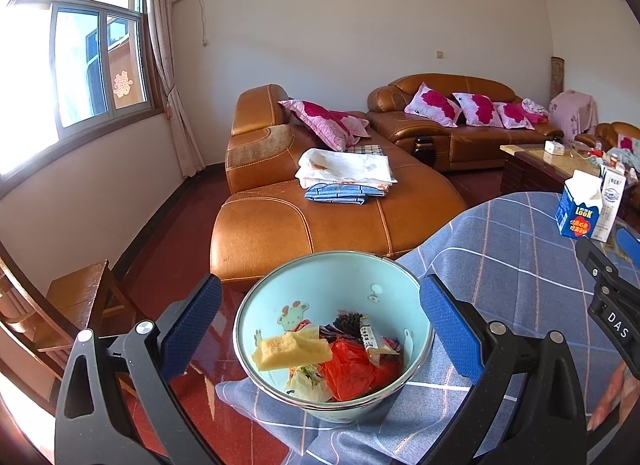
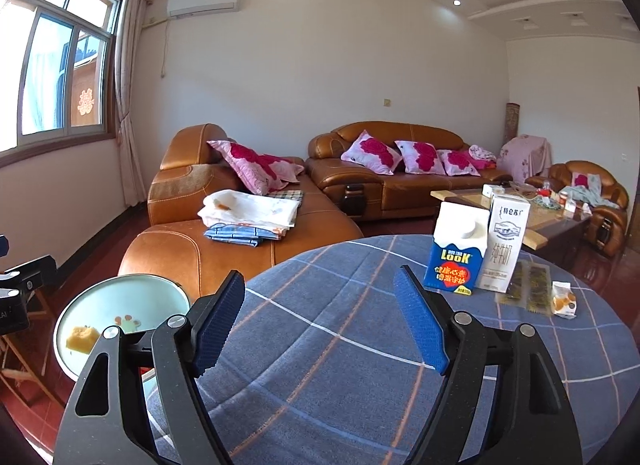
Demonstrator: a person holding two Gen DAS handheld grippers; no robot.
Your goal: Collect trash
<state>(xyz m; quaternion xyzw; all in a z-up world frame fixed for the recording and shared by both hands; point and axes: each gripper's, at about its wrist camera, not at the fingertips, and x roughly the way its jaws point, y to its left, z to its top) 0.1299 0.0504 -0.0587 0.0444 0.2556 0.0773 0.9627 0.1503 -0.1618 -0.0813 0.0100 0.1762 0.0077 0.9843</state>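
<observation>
A pale blue bowl (image 1: 328,285) with cartoon prints stands at the edge of the table's blue plaid cloth (image 1: 500,265). It holds a yellow spongy chunk (image 1: 292,351), a red plastic bag (image 1: 352,369), wrappers and scraps. My left gripper (image 1: 320,281) is open wide, with a finger on each side of the bowl and a gap at the left pad. My right gripper (image 2: 319,275) hangs open over the bare cloth with nothing between its fingers. Beyond it stand a blue LOOK carton (image 2: 456,261) and a white milk carton (image 2: 506,249), with flat sachets (image 2: 528,289) and a small snack pack (image 2: 564,299) beside them.
An orange leather sofa (image 1: 320,221) with folded cloths and pillows lies past the table. A wooden stool (image 1: 80,293) stands on the red floor at the left. A cluttered coffee table (image 2: 552,217) is at the right. A hand (image 1: 612,397) shows at the right edge.
</observation>
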